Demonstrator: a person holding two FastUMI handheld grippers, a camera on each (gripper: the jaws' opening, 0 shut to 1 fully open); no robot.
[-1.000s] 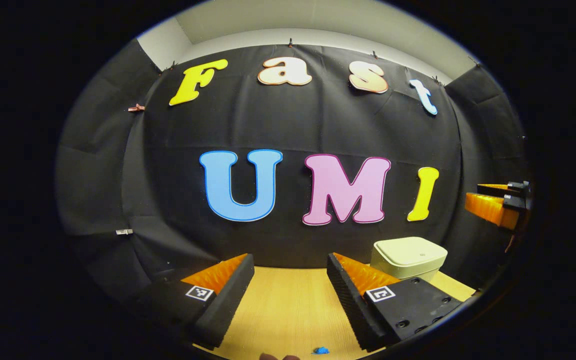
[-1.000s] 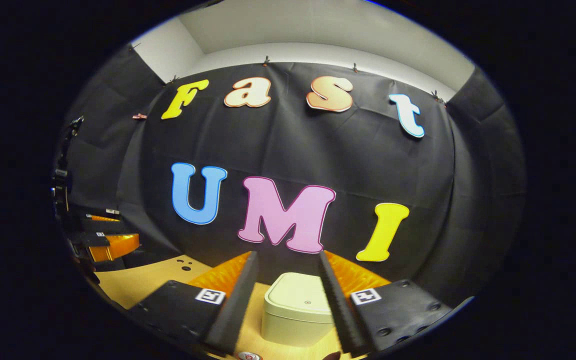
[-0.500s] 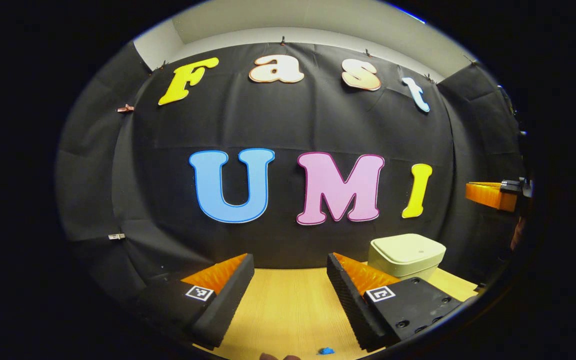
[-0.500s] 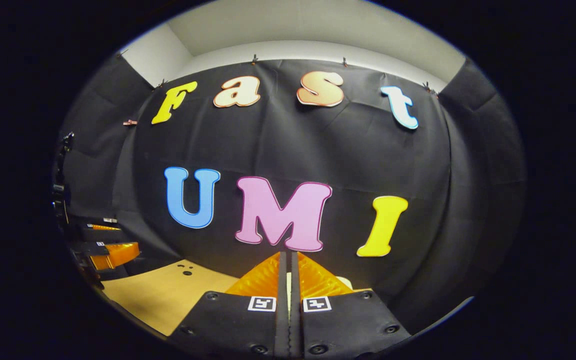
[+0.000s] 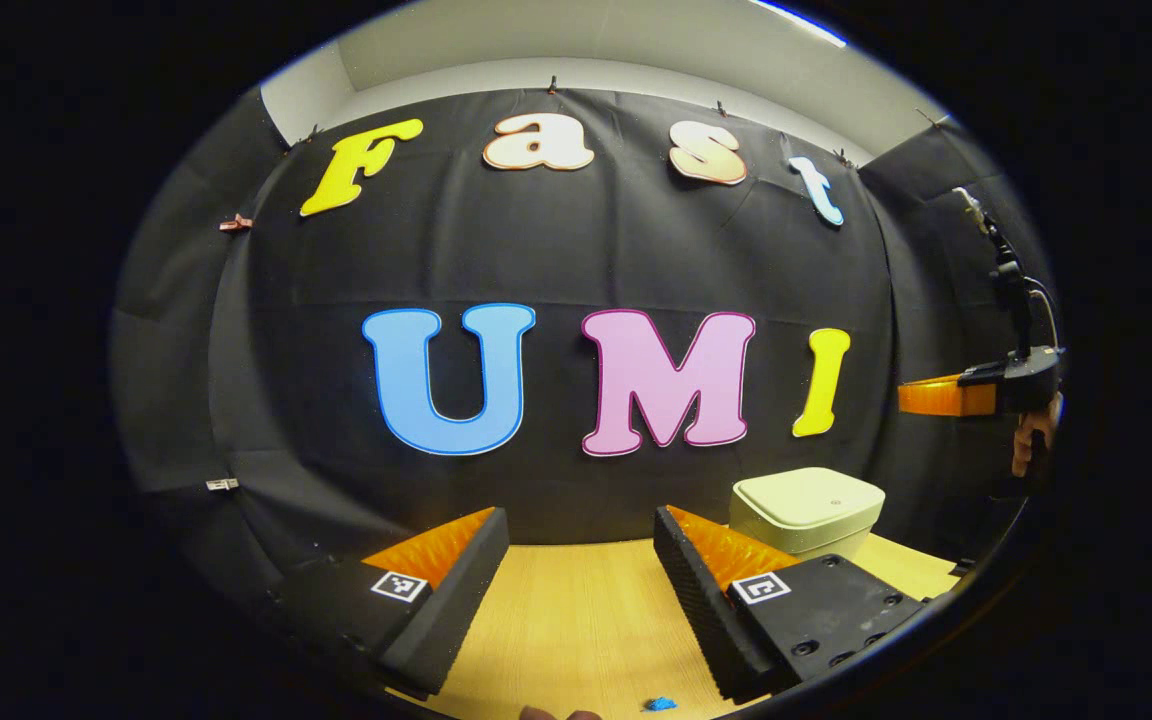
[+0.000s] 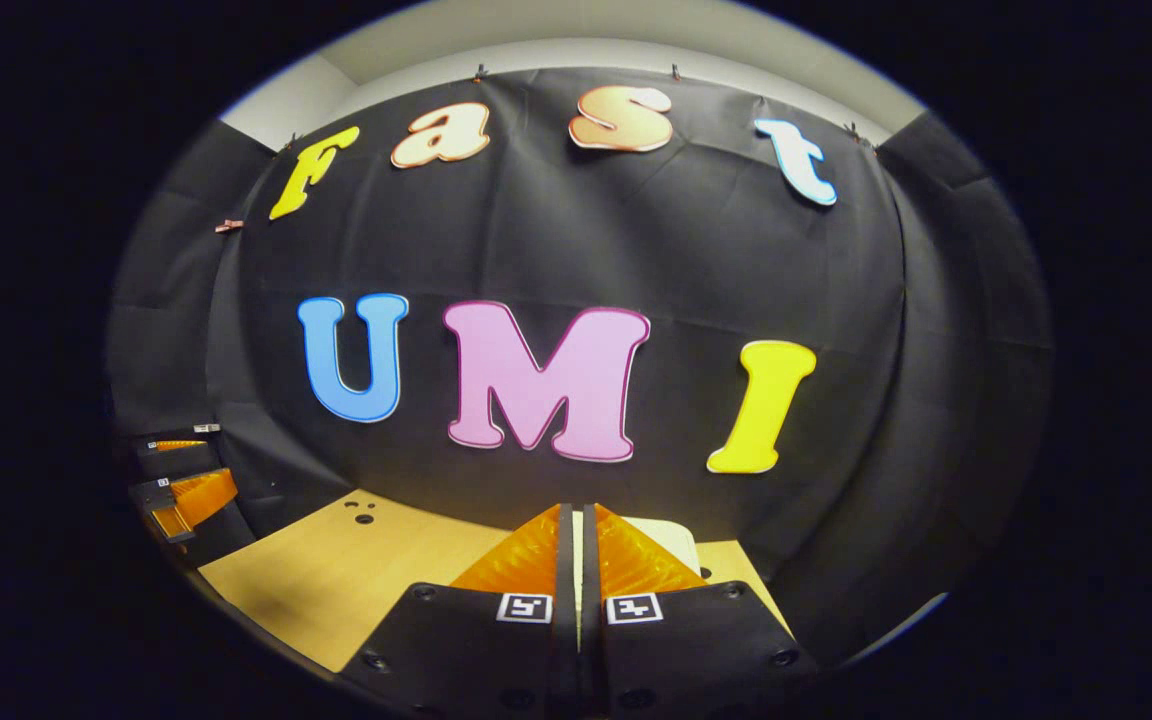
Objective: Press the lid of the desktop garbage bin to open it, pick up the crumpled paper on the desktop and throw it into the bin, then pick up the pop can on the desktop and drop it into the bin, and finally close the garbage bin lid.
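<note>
My left gripper point(image 5: 581, 560) has its jaws wide apart, with nothing between them but the bare wooden desk point(image 5: 576, 620). The garbage bin point(image 5: 806, 508) stands upright on the desk past my right-hand finger point(image 5: 706, 570) of that gripper, a bit further away and off to that side. Its lid point(image 5: 808, 494) is flat on top and shut, and the bin's long side runs across my view, from side to side. A tiny blue scrap point(image 5: 658, 704) lies on the desk close to me, just below the gap of the jaws. Far off to the right in the left gripper view I see my right gripper point(image 5: 946, 397) held up in the air above the bin, with a hand point(image 5: 1031, 440) behind it. My right gripper point(image 6: 576, 560) has its jaws pressed tight together, with nothing in them. In the right gripper view the pale bin point(image 6: 671, 540) peeks out just behind and to the right of my closed fingers. I cannot tell if the tips touch the lid. My left gripper point(image 6: 181, 490) sits low at the far left there. One second ago my right jaws were wide with the bin between them, and half a second ago they had snapped shut. Since then the right gripper has tipped a bit, so the desk point(image 6: 336, 570) shows more. The bin lid has stayed shut the whole time.
</note>
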